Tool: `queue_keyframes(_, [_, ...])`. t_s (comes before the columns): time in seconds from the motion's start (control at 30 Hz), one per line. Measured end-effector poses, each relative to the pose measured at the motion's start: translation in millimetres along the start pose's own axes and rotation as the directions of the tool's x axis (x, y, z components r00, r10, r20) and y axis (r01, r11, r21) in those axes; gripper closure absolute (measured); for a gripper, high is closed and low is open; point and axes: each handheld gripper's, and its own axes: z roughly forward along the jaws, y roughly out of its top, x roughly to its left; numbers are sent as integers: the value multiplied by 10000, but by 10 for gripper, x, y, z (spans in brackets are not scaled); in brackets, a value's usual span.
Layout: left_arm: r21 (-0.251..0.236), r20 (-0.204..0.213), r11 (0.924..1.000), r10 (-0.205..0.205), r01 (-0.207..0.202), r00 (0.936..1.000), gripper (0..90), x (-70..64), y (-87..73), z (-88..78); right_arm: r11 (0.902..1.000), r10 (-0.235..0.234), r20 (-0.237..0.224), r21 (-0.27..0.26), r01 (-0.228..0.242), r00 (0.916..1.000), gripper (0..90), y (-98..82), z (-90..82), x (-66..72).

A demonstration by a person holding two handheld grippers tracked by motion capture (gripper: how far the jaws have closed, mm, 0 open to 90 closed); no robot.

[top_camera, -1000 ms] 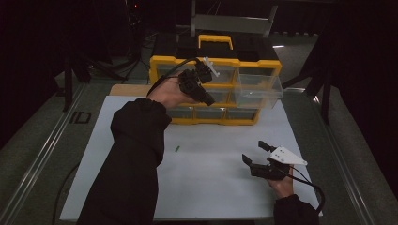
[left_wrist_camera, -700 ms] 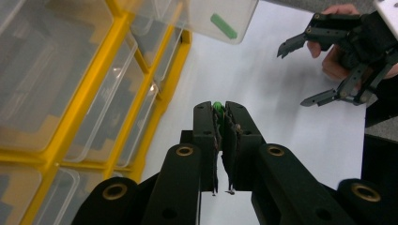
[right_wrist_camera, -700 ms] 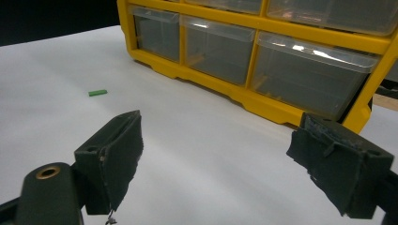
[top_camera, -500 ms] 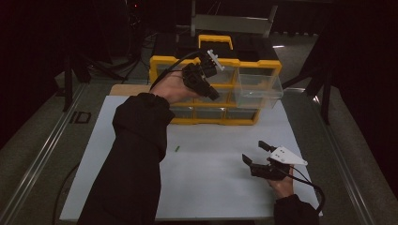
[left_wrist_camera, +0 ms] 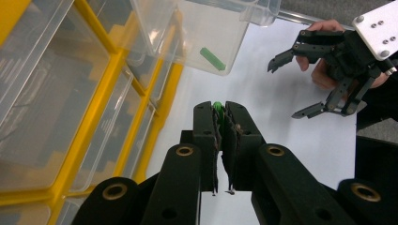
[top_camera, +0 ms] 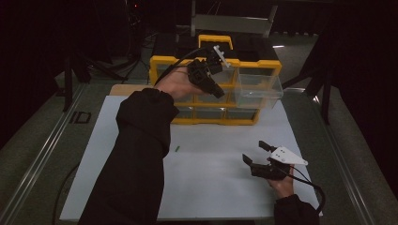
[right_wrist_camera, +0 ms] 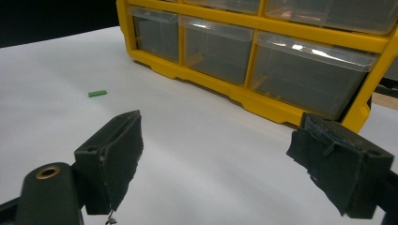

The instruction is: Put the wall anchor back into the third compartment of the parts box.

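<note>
My left gripper point(top_camera: 217, 92) is raised in front of the yellow drawer cabinet point(top_camera: 159, 65), beside its pulled-out clear drawer point(top_camera: 259, 89). Its jaws point(left_wrist_camera: 219, 111) are shut on a small green piece point(left_wrist_camera: 217, 106), whose tip shows between the pads. Another green piece point(left_wrist_camera: 212, 59) lies inside the clear drawer. A third green piece point(top_camera: 177, 149) lies on the white mat point(top_camera: 211, 187), also seen at the left in the right gripper view point(right_wrist_camera: 97, 93). My right gripper point(top_camera: 252, 151) rests low at the mat's right, open and empty point(right_wrist_camera: 220, 140), and is visible from the left gripper view point(left_wrist_camera: 283, 91).
The cabinet holds several shut clear drawers point(right_wrist_camera: 216, 49) and has a yellow handle point(top_camera: 215, 38) on top. The white mat covers the table; a metal rail point(top_camera: 42, 154) runs along its left edge. A cable point(top_camera: 309, 180) trails from the right gripper.
The left gripper has risen and shifted right toward the pulled-out drawer, still shut on the green piece. The right gripper has stayed where it was.
</note>
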Motion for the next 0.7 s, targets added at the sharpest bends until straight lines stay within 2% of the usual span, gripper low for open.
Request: queue_keyframes(0.7, [-6,106,9990,452,-452,9989,848,11,293,-97,9999,141,13,-9,-141,9999,153,-13,-4,-26])
